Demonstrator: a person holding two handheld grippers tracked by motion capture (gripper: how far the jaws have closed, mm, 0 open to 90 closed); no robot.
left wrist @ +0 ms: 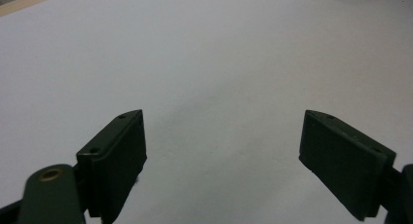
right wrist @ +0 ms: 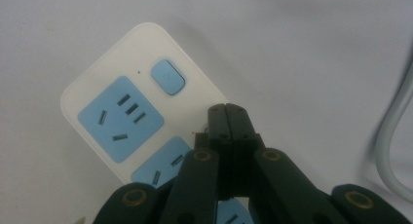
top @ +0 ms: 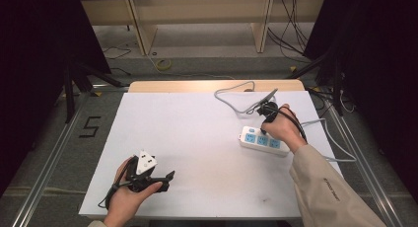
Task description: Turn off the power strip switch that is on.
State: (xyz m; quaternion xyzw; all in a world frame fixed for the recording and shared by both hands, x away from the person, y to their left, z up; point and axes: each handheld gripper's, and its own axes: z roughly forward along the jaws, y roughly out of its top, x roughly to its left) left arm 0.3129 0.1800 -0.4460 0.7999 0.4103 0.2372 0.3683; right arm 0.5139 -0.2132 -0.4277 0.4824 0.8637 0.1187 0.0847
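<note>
r gripper is fully closed, jaws pressed flat together w/ nothing between them, tip hovering over or touching the white power strip near its edge, just beside the blue switch button; can't tell if it actually makes contact. in the high view the r gripper sits at the strip's far-left end, hand wrapped round it. power strip lies flat on the white counter, right side, about mid-depth, w/ blue socket faces up. its grey cord loops across the counter's far edge behind the strip.

l gripper is held low near the counter's front-left corner, well apart from the strip, grey three-cornered plate on top. in the left gripper view the l gripper has jaws spread wide, holding nothing, bare counter between them.
</note>
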